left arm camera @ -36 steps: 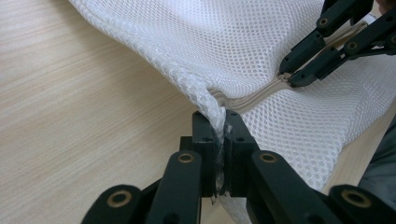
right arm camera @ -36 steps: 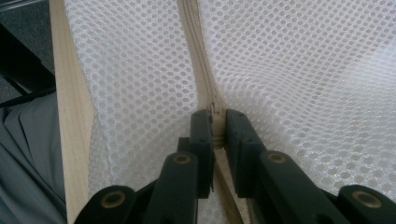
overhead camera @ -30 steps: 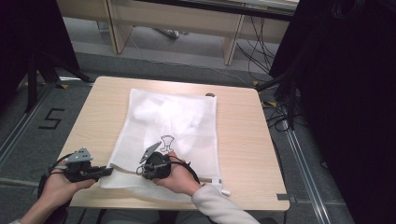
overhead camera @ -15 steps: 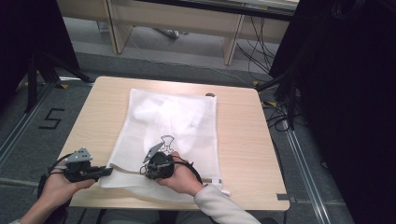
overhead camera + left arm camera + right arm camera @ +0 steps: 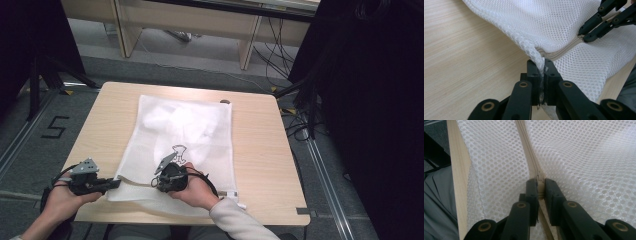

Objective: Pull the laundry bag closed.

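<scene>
A white mesh bag (image 5: pixel 185 127) lies flat on the wooden table (image 5: pixel 255 150), with something white and soft inside its far half. Its zipper (image 5: pixel 528 152) runs along the near edge. My left gripper (image 5: pixel 115 183) is at the bag's near left corner. In the left gripper view, my left gripper (image 5: pixel 542 67) is shut on the mesh (image 5: pixel 564 22) beside the zipper's end (image 5: pixel 564 48). My right gripper (image 5: pixel 159 182) sits a short way along the same edge. In the right gripper view, my right gripper (image 5: pixel 540 185) is shut on the zipper, with mesh (image 5: pixel 586 157) on both sides. The right gripper (image 5: pixel 584 35) is also seen from the left gripper view.
A small dark object (image 5: pixel 225 101) lies at the table's far edge by the bag. Pale desks (image 5: pixel 190 20) and floor cables (image 5: pixel 295 125) lie beyond the table, and a dark curtain (image 5: pixel 380 100) hangs at the right. The table's near edge (image 5: pixel 456 177) runs close to the person's grey clothing (image 5: pixel 436 202).
</scene>
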Demonstrator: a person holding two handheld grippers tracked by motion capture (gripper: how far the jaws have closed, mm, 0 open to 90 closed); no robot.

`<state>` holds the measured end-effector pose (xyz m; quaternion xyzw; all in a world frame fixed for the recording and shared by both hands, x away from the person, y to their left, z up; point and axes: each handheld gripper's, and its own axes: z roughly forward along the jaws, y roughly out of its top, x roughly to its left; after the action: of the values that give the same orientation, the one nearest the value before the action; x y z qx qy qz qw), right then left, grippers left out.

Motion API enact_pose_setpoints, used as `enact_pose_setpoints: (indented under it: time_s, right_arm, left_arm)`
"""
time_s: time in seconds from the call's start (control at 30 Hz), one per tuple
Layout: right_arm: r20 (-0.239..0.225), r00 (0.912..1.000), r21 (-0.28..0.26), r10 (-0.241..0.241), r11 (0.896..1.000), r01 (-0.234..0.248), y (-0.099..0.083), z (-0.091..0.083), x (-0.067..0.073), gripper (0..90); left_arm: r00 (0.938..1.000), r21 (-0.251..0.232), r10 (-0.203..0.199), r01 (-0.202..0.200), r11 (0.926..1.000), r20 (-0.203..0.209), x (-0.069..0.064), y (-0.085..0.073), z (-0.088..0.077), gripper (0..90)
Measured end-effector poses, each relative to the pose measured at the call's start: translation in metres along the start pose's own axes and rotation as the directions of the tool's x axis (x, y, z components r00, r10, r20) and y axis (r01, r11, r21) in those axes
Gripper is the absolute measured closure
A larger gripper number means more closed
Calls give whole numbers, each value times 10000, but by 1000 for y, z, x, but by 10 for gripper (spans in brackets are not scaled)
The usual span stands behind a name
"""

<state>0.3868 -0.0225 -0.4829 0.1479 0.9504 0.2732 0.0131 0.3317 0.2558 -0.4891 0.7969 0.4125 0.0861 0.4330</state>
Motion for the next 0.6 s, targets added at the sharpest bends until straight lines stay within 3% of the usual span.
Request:
enact_pose_setpoints:
  time_s: [0.03, 0.13, 0.17, 0.6]
  right_arm:
    - [-4, 10000, 22, -4, 10000, 4, 0, 0, 0, 823]
    - [-5, 10000, -2, 25, 10000, -25, -2, -1, -1, 823]
    - [-11, 10000, -8, 73, 10000, -73, -2, -2, -2, 823]
    - [93, 9999, 41, 82, 10000, -83, -6, -7, -4, 824]
  left_arm:
    - [10000, -196, -22, 21, 9998, -39, 0, -1, 1, 848]
    - [10000, -173, -25, 25, 9998, -26, 0, -1, 1, 848]
    - [10000, 46, 25, -25, 10000, 20, 0, 0, 0, 848]
    - [10000, -2, -79, 79, 10000, -35, 0, -1, 0, 848]
